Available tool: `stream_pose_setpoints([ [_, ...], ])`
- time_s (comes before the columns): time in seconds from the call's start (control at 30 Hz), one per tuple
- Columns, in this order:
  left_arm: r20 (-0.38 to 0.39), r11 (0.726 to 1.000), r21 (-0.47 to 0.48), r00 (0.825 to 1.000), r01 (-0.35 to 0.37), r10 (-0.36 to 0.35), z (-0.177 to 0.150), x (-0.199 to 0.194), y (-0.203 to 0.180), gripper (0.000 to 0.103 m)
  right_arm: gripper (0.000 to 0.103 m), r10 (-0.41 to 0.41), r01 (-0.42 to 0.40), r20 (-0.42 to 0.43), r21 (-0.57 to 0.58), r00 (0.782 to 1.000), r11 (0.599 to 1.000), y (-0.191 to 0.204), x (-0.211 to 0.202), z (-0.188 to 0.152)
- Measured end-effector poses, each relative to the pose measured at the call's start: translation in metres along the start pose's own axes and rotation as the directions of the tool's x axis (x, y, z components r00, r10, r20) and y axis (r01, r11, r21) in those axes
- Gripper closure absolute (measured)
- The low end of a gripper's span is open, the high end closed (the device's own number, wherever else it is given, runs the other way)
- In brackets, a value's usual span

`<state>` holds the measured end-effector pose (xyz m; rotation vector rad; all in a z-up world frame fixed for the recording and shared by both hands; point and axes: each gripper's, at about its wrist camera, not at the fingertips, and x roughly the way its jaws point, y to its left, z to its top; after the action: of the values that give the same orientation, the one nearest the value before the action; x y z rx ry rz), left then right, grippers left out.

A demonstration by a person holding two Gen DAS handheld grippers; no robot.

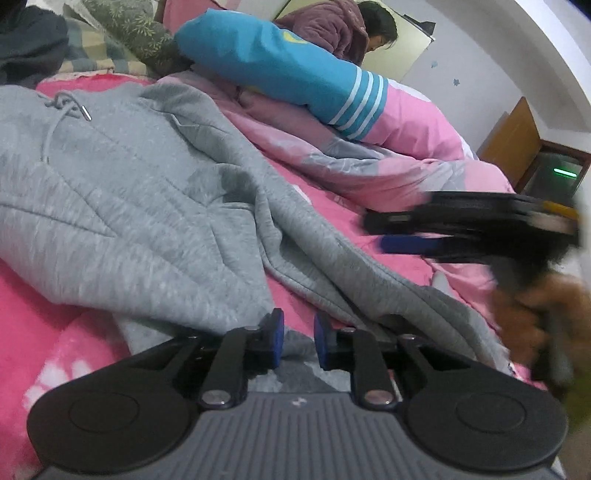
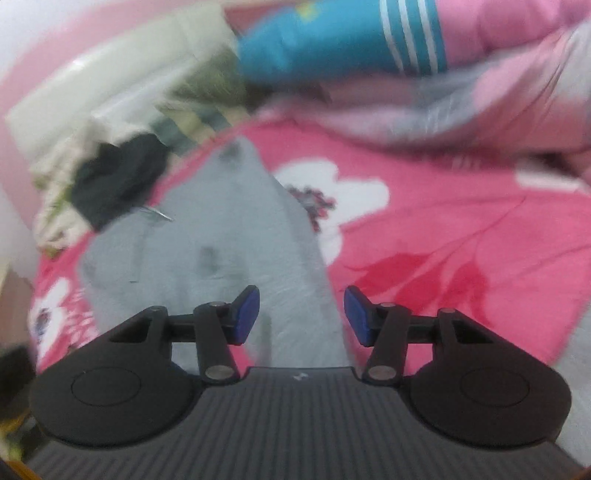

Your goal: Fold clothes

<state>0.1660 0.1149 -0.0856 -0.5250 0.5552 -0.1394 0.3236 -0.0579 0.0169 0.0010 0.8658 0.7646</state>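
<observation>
The left tongs (image 1: 298, 341) sit at six o'clock of the left wrist view, their blue pads (image 1: 277, 339) drawn close with a narrow gap. Grey fabric of the hoodie (image 1: 147, 192) lies in that gap, but whether the pads actually press on it cannot be told. The hoodie spreads from nine o'clock across the middle, its drawstring (image 1: 64, 107) toward ten o'clock and its hem trailing to five o'clock. It lies on a bed covered by a pink flowered blanket (image 1: 29, 317). A blue striped pillow (image 1: 280, 70) rests at twelve o'clock on a pale pink quilt (image 1: 413, 125), with a person in a dark red jacket (image 1: 332, 26) behind it. A wooden cabinet (image 1: 513, 140) stands at two o'clock.

The right tongs (image 1: 384, 230), blurred, reach in from three o'clock, level above the blanket, apart from the hoodie, gripped by a hand (image 1: 524, 314) in a furry brown sleeve. In the right wrist view the right tongs (image 2: 302, 317) stand half open with nothing between the pads (image 2: 246, 314), tilted down over the hoodie's (image 2: 221, 258) edge and the blanket (image 2: 461, 240).
</observation>
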Motion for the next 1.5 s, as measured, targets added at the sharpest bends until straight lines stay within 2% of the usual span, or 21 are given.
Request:
stream_pose_setpoints([
  [0.1,0.003,1.0,-0.011,1.0,0.015,-0.015,-0.002,0.001,0.003,0.084,0.054,0.013,-0.01,-0.106,0.029,0.994,1.0,-0.008,0.036,0.011],
  [0.13,0.003,1.0,-0.02,1.0,0.02,-0.02,-0.002,0.001,0.004,0.084,0.065,0.026,-0.021,-0.131,0.036,0.991,0.999,-0.009,0.043,0.013],
  [0.2,0.003,0.999,-0.04,1.0,0.03,-0.03,-0.001,0.001,0.007,0.088,0.089,0.05,-0.049,-0.123,0.008,0.991,0.999,-0.002,0.038,0.013],
  [0.33,0.002,0.998,-0.059,0.999,0.038,-0.038,-0.001,0.002,0.011,0.089,0.1,-0.014,0.011,-0.027,-0.12,1.0,0.993,0.021,0.013,0.013],
  [0.43,0.006,0.998,-0.05,0.999,0.033,-0.033,-0.002,0.002,0.009,0.089,0.101,-0.086,0.101,0.085,-0.2,0.993,0.975,0.031,-0.008,0.025],
  [0.53,0.008,0.998,-0.048,0.999,0.031,-0.031,-0.002,0.002,0.009,0.089,0.101,-0.156,0.197,0.18,-0.24,0.971,0.95,0.034,-0.024,0.044],
  [0.63,0.008,0.998,-0.05,1.0,0.031,-0.03,-0.002,0.002,0.009,0.089,0.102,-0.218,0.268,0.214,-0.24,0.952,0.933,0.024,-0.022,0.064],
  [0.77,0.009,0.998,-0.048,1.0,0.026,-0.026,-0.002,0.002,0.009,0.089,0.102,-0.309,0.356,0.207,-0.254,0.928,0.899,0.009,0.002,0.08],
  [0.83,0.01,0.999,-0.047,1.0,0.024,-0.024,-0.002,0.002,0.008,0.089,0.102,-0.37,0.41,0.191,-0.258,0.909,0.875,-0.003,0.022,0.084],
  [0.97,0.01,0.999,-0.044,1.0,0.02,-0.019,-0.001,0.003,0.008,0.089,0.102,-0.455,0.469,0.112,-0.223,0.883,0.855,-0.041,0.07,0.079],
  [1.07,0.011,0.999,-0.041,1.0,0.018,-0.017,-0.002,0.003,0.008,0.089,0.102,-0.498,0.496,0.058,-0.252,0.865,0.831,-0.062,0.106,0.066],
  [1.13,0.011,0.999,-0.044,1.0,0.019,-0.019,-0.002,0.003,0.009,0.089,0.1,-0.517,0.518,0.085,-0.277,0.852,0.809,-0.064,0.112,0.062],
  [1.3,0.011,0.999,-0.049,1.0,0.022,-0.022,-0.002,0.001,0.01,0.089,0.098,-0.512,0.536,0.165,-0.174,0.843,0.826,-0.061,0.082,0.086],
  [1.33,0.011,0.998,-0.051,1.0,0.023,-0.022,-0.002,0.001,0.01,0.089,0.095,-0.501,0.527,0.18,-0.16,0.847,0.834,-0.059,0.076,0.091],
  [1.43,0.011,0.998,-0.058,1.0,0.025,-0.025,-0.002,0.001,0.011,0.089,0.091,-0.309,0.337,0.151,-0.223,0.939,0.915,-0.032,0.079,0.106],
  [1.47,0.011,0.998,-0.061,1.0,0.026,-0.026,-0.002,0.001,0.011,0.089,0.091,-0.245,0.27,0.126,-0.245,0.961,0.931,-0.02,0.086,0.111],
  [1.5,0.011,0.998,-0.063,1.0,0.027,-0.027,-0.001,0.001,0.011,0.089,0.091,-0.204,0.224,0.102,-0.265,0.974,0.938,-0.009,0.1,0.116],
])
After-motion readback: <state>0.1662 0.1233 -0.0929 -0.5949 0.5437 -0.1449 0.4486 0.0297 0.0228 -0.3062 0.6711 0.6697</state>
